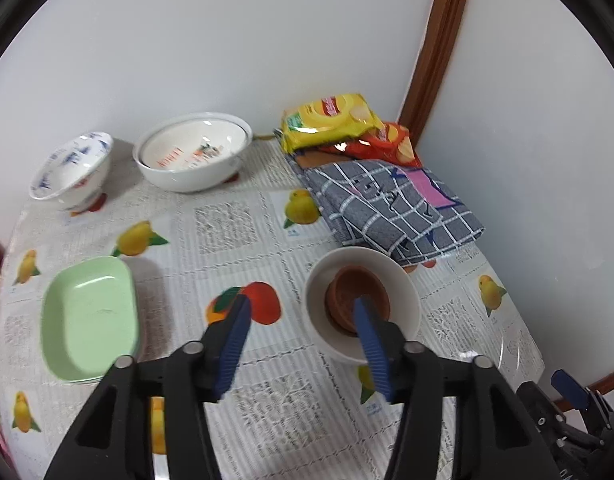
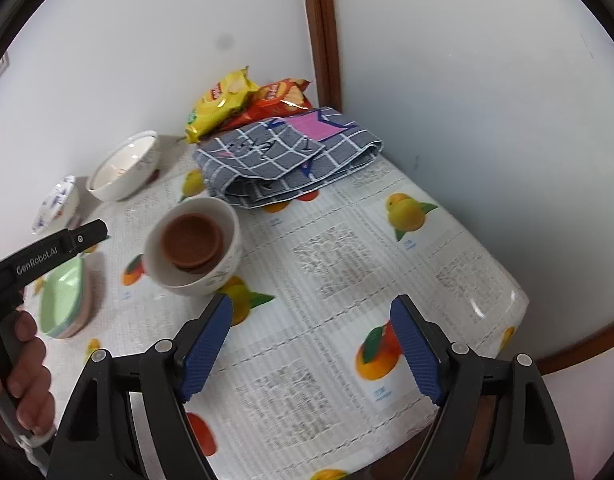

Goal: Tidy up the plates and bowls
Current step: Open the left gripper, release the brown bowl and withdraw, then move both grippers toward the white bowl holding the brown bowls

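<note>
White walls meet at a brown wooden post behind your table point(image 2: 407, 248), which wears a fruit-and-newsprint oilcloth. Your left gripper point(image 1: 303, 312) hangs above the cloth with its blue pads parted and nothing between them; its right finger crosses in front of the white bowl point(image 1: 403, 280), where brown saucers point(image 1: 357, 294) sit nested inside. In the right wrist view that same white bowl point(image 2: 155, 256) stands just beyond your right gripper point(image 2: 311, 320), whose jaws are spread wide over bare cloth, gripping nothing. Your hand point(image 2: 27, 372) shows at the left edge there, wrapped around the left tool's black handle. To the left, a green rectangular dish point(image 1: 89, 316) rests on the cloth, seemingly stacked on another dish beneath it. Further back, against the wall, a large white bowl point(image 1: 193, 152) with a red print stands beside a blue-patterned bowl point(image 1: 73, 170), the two close but apart. In the corner, a folded grey checked cloth point(image 1: 391, 208) lies just beside the white bowl, and a yellow snack bag point(image 1: 327, 120) sits atop a red snack bag point(image 1: 387, 146).
</note>
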The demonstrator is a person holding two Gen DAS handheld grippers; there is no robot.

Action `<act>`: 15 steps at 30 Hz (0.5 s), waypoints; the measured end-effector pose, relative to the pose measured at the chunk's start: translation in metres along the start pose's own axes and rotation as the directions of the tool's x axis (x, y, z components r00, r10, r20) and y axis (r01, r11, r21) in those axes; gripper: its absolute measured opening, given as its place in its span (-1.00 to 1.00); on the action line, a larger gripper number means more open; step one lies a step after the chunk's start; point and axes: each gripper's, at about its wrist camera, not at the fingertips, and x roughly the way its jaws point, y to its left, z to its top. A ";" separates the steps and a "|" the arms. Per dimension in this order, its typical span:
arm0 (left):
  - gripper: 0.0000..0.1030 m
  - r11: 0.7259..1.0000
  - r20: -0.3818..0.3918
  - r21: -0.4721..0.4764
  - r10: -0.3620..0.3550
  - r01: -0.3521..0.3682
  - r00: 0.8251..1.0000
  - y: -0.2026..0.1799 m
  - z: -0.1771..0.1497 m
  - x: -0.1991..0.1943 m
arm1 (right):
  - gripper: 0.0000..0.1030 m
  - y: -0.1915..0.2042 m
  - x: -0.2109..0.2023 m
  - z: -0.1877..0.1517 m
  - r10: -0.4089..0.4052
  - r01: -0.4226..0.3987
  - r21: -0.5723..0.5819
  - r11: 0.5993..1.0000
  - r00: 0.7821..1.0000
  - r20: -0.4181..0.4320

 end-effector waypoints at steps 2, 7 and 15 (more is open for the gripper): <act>0.27 1.000 0.026 0.010 0.019 -0.019 0.999 0.001 -0.003 -0.012 | 0.56 -0.001 -0.005 -0.001 0.020 -0.020 0.017 1.000 1.000 0.003; 0.48 0.999 0.061 -0.018 0.041 -0.040 0.997 0.009 -0.011 -0.039 | 0.56 0.007 -0.021 -0.003 -0.029 0.030 -0.033 0.999 0.999 0.042; 0.49 1.000 0.114 0.003 0.004 -0.005 0.993 0.010 -0.026 -0.072 | 0.56 0.016 -0.039 -0.018 -0.011 0.019 -0.109 0.994 0.997 0.074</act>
